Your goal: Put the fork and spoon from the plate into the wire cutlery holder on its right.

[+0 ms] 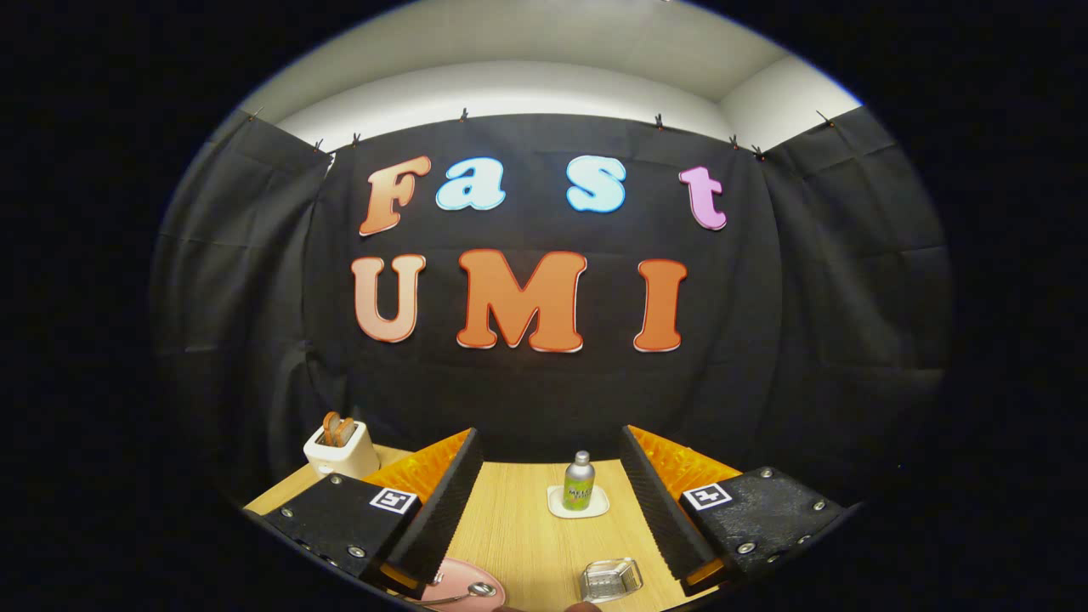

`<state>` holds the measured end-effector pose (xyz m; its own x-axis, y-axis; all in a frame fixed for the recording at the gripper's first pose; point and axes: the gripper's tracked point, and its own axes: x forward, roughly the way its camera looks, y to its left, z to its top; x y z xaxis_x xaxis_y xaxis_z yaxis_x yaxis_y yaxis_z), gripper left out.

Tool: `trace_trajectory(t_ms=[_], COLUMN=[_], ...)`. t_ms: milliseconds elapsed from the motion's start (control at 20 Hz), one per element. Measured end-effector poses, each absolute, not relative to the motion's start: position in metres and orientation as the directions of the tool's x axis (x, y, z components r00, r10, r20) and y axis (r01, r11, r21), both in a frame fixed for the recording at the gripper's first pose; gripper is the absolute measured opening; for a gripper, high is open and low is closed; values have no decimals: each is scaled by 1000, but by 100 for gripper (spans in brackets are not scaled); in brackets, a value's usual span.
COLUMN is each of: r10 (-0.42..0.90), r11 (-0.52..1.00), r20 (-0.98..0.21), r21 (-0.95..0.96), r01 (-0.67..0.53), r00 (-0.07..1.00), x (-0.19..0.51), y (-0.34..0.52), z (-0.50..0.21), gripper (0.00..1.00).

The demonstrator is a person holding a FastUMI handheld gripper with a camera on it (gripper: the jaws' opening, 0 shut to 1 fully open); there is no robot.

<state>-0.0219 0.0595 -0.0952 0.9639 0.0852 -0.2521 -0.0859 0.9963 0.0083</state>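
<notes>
The pink plate (pixel 459 586) lies on the wooden table (pixel 527 527) just ahead of the left finger's tip, at about seven o'clock from the middle of the tabletop, and a spoon (pixel 463 592) rests across it with its bowl toward the plate's right rim; a fork cannot be made out, since most of the plate is cut off low in the view. At about five o'clock, just beside the plate's right and near the right finger's tip, sits a small clear-looking rack (pixel 610 580) that is probably the wire cutlery holder, though its wires are too small to tell. That side-by-side layout keeps the carry short: lift from the plate, shift right, drop. The gripper (pixel 548 501) is held high and level, its fingers spread wide apart and holding nothing, with the table showing between them; that spread and height suit an approach, so the task appears not yet begun. Further out, at twelve o'clock between the fingers, a small metal bottle (pixel 579 481) stands upright on a white coaster (pixel 578 507), well clear of the working path. Off at ten o'clock, beyond the left finger, a white toaster (pixel 342 450) holds toast slices (pixel 338 430) in its slots. The next move likely calls for tipping the gripper down toward the spoon's handle.
</notes>
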Motion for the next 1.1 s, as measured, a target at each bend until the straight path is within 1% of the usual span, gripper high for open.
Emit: trace_trajectory(t_ms=[150, 350, 600, 800, 1000, 1100], r10=[109, 119, 137, 145, 153, 161], r11=[994, 993, 990, 988, 984, 983], r20=[-389, -559, -738, -832, -893, -919], r21=[51, 71, 86, 90, 98, 118], r01=[-97, -96, -110, -127, -148, -138], r00=[915, 821, 661, 535, 423, 360], x=[-34, -49, -82, -106, -127, -136], y=[81, 102, 133, 151, 170, 176], z=[-140, -199, -267, -307, -343, -359], gripper=[98, 98, 97, 93, 90, 89])
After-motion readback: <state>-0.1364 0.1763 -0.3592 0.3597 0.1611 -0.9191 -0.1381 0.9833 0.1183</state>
